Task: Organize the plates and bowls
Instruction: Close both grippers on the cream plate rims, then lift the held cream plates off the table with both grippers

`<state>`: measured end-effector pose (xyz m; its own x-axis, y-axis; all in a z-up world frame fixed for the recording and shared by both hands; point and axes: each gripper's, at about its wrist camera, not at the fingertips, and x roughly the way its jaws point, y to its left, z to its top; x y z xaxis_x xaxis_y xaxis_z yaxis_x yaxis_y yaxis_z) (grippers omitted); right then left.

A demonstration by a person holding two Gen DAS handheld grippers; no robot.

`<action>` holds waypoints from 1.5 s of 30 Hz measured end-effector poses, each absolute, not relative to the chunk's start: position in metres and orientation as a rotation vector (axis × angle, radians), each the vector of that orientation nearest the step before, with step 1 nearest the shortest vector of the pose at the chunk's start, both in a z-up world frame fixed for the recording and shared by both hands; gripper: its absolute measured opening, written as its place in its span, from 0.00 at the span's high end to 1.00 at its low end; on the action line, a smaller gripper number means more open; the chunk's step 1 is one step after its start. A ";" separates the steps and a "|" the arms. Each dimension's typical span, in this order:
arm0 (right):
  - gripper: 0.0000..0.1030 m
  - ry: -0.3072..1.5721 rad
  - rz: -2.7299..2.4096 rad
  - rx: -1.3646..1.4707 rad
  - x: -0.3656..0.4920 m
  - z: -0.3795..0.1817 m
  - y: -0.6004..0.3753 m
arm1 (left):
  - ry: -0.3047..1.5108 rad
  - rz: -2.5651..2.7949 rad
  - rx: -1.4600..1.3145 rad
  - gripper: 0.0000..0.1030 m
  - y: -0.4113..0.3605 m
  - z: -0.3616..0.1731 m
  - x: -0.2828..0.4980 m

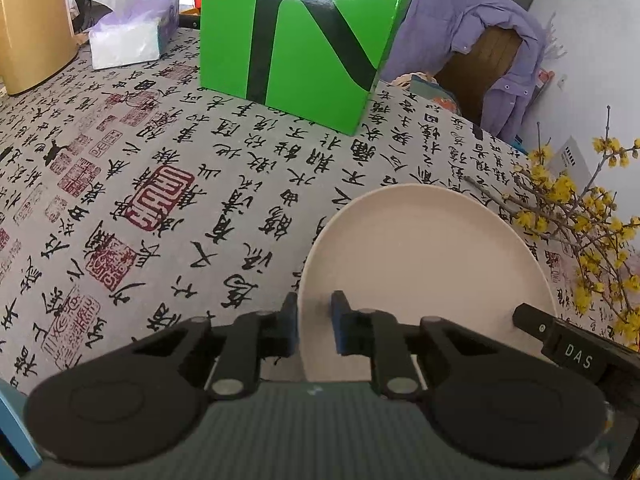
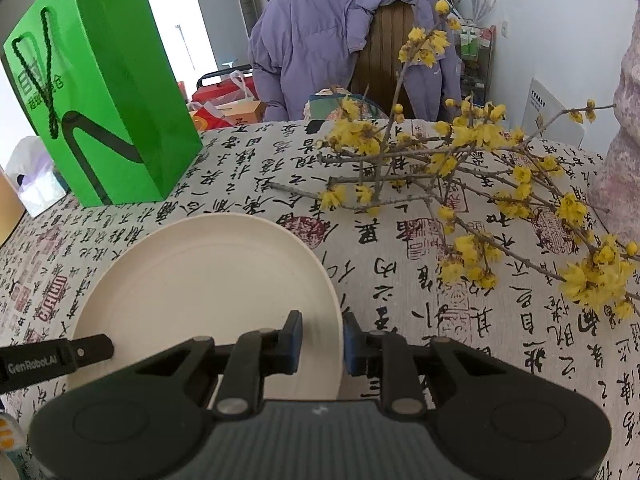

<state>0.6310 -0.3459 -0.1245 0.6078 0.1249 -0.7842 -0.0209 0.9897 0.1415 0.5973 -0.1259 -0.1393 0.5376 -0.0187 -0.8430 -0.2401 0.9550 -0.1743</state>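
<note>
The right claw (image 2: 322,342) pinches the right rim of a round cream-white plate (image 2: 200,280), one blue-padded finger inside the rim and one outside. The left claw (image 2: 94,350) reaches the plate's left edge. The plate sits over a table (image 2: 460,340) under calligraphy-printed cloth, near yellow-flowered branches (image 2: 460,184) and an upright glossy green paper bag (image 2: 104,100).

The plate (image 2: 208,276) was plain cream. The tabletop (image 1: 224,184) wore a pale grey cloth printed with black brush characters and dark red seal stamps. The bag (image 1: 308,36) was bright green with a black curving band and a dark cord handle. The blossoms (image 2: 472,136) were yellow on grey-brown twigs. The jacket (image 2: 316,40) was lavender. The tissue box (image 1: 132,36) was white and purple. Both the left gripper (image 1: 314,330) and the right gripper (image 2: 322,340) were black with blue pads.
</note>
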 end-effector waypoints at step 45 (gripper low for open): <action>0.81 0.748 0.108 0.147 0.603 -0.063 -0.346 | 0.914 0.101 -0.315 0.83 -0.116 -0.083 0.583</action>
